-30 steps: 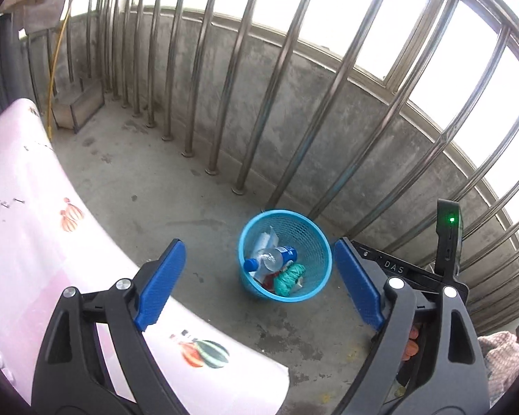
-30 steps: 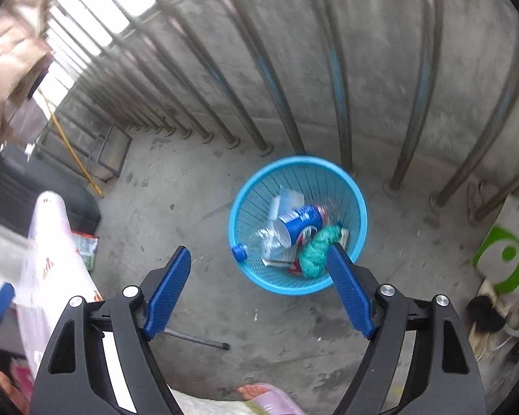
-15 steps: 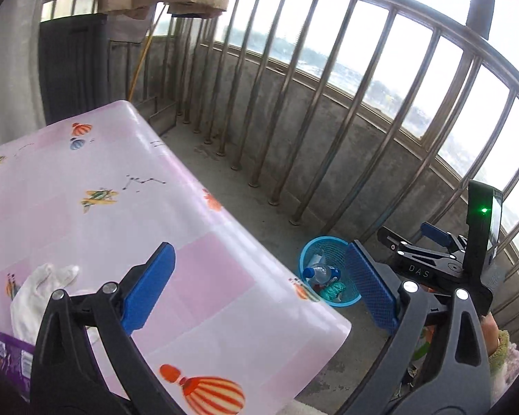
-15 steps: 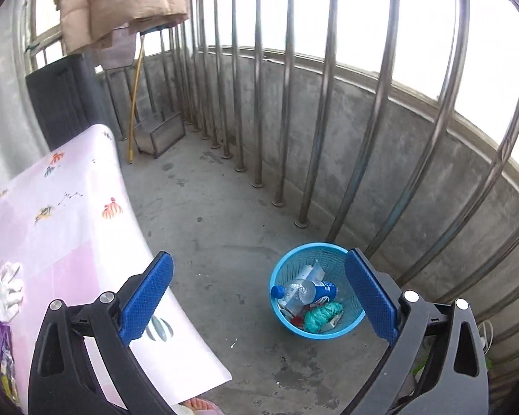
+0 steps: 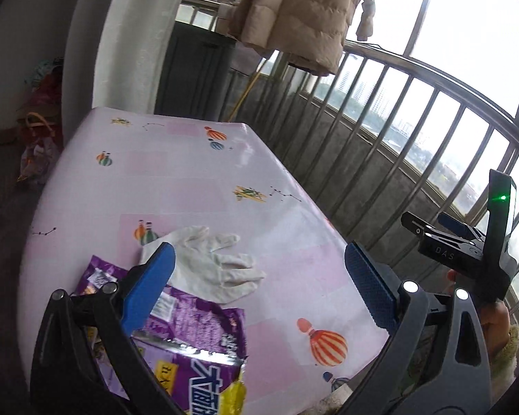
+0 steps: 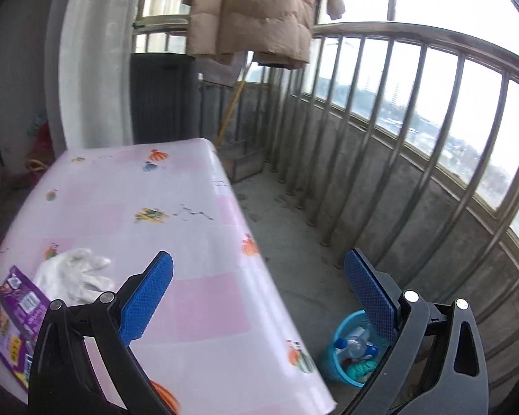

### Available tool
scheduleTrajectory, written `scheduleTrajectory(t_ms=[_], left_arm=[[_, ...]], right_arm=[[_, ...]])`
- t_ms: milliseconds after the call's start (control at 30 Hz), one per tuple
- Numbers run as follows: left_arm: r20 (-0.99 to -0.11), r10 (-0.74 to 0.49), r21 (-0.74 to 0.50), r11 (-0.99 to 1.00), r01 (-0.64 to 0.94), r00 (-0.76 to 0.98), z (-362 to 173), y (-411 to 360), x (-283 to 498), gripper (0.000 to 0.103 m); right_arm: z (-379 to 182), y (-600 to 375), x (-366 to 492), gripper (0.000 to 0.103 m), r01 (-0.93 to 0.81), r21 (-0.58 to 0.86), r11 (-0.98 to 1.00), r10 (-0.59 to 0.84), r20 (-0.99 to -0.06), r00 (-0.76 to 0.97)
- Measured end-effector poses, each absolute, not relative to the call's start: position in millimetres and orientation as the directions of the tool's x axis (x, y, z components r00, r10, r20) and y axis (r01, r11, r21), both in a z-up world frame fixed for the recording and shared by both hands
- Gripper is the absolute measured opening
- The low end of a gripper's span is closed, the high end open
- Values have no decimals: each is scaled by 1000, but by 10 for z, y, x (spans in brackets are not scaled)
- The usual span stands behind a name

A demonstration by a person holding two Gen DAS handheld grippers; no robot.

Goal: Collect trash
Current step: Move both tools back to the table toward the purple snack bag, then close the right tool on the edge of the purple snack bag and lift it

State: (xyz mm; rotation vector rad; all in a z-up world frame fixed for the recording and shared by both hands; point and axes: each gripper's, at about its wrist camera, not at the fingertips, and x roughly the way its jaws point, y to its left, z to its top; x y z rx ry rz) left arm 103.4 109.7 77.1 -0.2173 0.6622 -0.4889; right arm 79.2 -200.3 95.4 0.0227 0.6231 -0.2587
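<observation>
Left claw: the left gripper (image 5: 259, 294) with blue pads was spread wide, with nothing between its jaws. It hung over the near part of the table.
Right claw: the right gripper (image 6: 259, 297) with blue pads was spread wide too, and it held nothing. It hung over the table's right edge and the floor.
Table: the table with a pink cloth printed with balloons (image 5: 176, 180) filled the left and middle of both views.
Glove: a crumpled white rubber glove (image 5: 211, 263) lay flat on the near left part of the table, just past the left gripper's left pad.
Wrapper: a torn purple and yellow snack bag (image 5: 197, 346) lay near the glove, touching its near edge, partly under the left gripper.
Bin: a round blue plastic basket (image 6: 342, 356) stood on the grey floor to the right of the table, by the metal railing (image 6: 411, 159). It had a clear bottle with a blue label and some green stuff in it.
Coat: a puffy tan coat (image 6: 256, 10) hung up at the far end.
</observation>
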Motion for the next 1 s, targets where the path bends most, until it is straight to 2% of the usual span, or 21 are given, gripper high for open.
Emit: scheduleTrajectory(t_ms=[267, 400, 467, 667, 733, 900, 1000], left_arm=[[-524, -380, -334, 915, 226, 762, 643, 2024, 735, 94], [-560, -298, -299, 943, 147, 773, 551, 2321, 616, 94], [-562, -298, -317, 939, 131, 771, 493, 2467, 550, 94], [-594, -334, -373, 920, 118, 732, 216, 2569, 576, 94], [-618, -349, -382, 916, 119, 705, 115, 2527, 650, 93], [-654, -401, -418, 898, 135, 641, -78, 2452, 688, 67], [-662, -444, -452, 879, 150, 604, -152, 2439, 595, 58]], right_arm=[[905, -1183, 1133, 97, -6, 88, 996, 59, -619, 783], [867, -989, 1183, 97, -66, 193, 979, 179, -656, 734], [806, -953, 1206, 97, -88, 250, 964, 238, -666, 707], [476, -782, 1423, 96, -118, 292, 949, 303, -746, 593], [378, -742, 1517, 92, -117, 309, 944, 320, -761, 565], [127, -633, 1813, 82, -93, 287, 953, 293, -809, 509], [33, -517, 1933, 77, -120, 277, 953, 300, -821, 486]])
